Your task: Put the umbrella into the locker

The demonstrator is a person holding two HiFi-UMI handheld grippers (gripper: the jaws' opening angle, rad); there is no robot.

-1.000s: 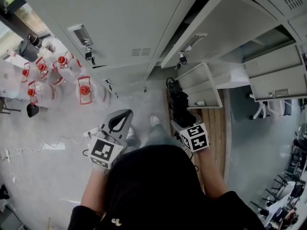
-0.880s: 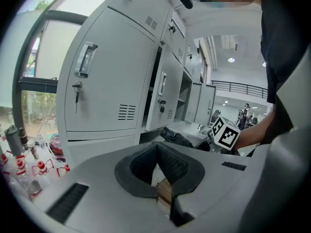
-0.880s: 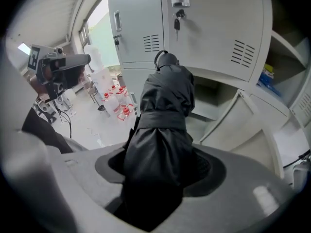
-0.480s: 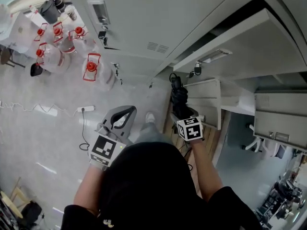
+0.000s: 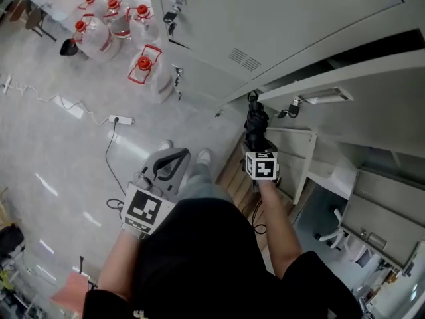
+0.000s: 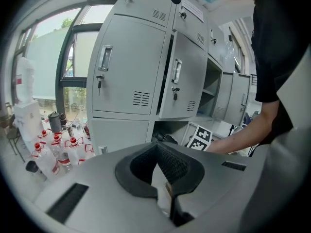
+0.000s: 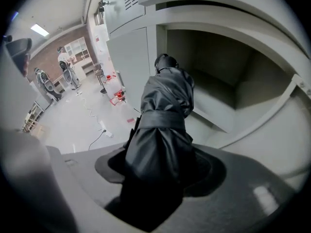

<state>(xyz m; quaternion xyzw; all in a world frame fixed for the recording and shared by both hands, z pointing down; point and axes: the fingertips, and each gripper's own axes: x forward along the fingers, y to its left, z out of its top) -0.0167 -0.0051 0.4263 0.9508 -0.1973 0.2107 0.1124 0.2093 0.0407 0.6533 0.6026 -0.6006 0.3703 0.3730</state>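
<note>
A folded black umbrella (image 5: pixel 255 126) (image 7: pixel 163 125), strapped round its middle, sticks out of my right gripper (image 5: pixel 257 146) (image 7: pixel 156 178), whose jaws are shut on its lower part. The umbrella's handle end points at the mouth of a low open locker compartment (image 5: pixel 292 159) (image 7: pixel 218 62). The compartment's grey door (image 5: pixel 345 78) stands swung open above it. My left gripper (image 5: pixel 174 157) (image 6: pixel 156 147) hangs to the left above the floor, shut with nothing in it. From the left gripper view I see the grey locker wall (image 6: pixel 131 72) and the right gripper's marker cube (image 6: pixel 200 137).
Several water jugs with red caps (image 5: pixel 143 65) stand by the lockers at the upper left. A power strip with its cable (image 5: pixel 121 119) lies on the grey floor. My feet (image 5: pixel 202 157) stand before the lockers. An office chair base (image 5: pixel 339 239) shows at the lower right.
My right gripper has sunk with the umbrella towards the low open compartment. The head view has swung, so the lockers sit further right. The left gripper has shifted only a little.
</note>
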